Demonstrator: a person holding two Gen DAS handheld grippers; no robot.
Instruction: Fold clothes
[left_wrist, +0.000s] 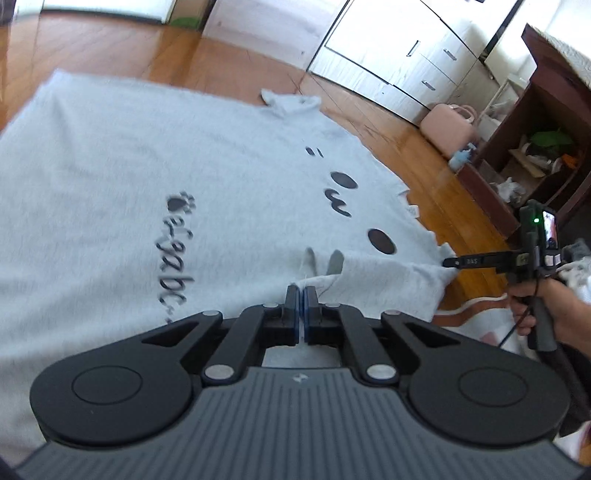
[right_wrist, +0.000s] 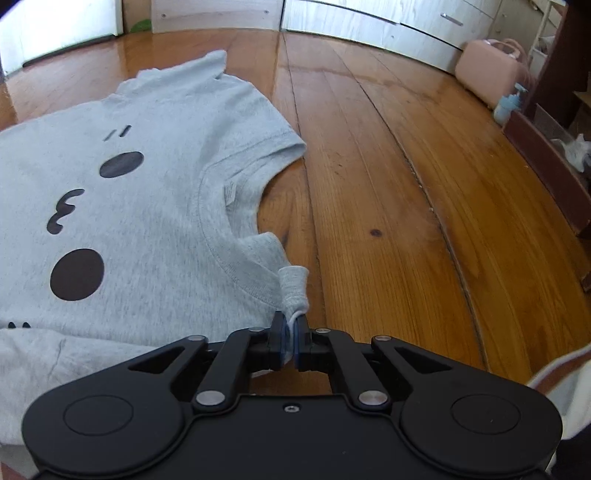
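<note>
A light grey T-shirt (left_wrist: 147, 155) with a black face print and lettering lies spread on the wooden floor. My left gripper (left_wrist: 303, 295) is shut on a fold of its near edge, the cloth lifted between the blue pads. In the left wrist view my right gripper (left_wrist: 448, 263) reaches in from the right, held by a hand (left_wrist: 561, 314), pinching the shirt's corner. The right wrist view shows the T-shirt (right_wrist: 147, 221) on the left, with my right gripper (right_wrist: 291, 325) shut on a bunched bit of grey fabric by the shoulder near the collar.
Wooden floor (right_wrist: 388, 184) stretches right of the shirt. White drawers (left_wrist: 406, 55) line the far wall. A pink case (left_wrist: 447, 127) and a blue bottle (left_wrist: 460, 157) stand beside a dark wooden shelf unit (left_wrist: 535, 140). White cloth (right_wrist: 569, 387) lies at the near right.
</note>
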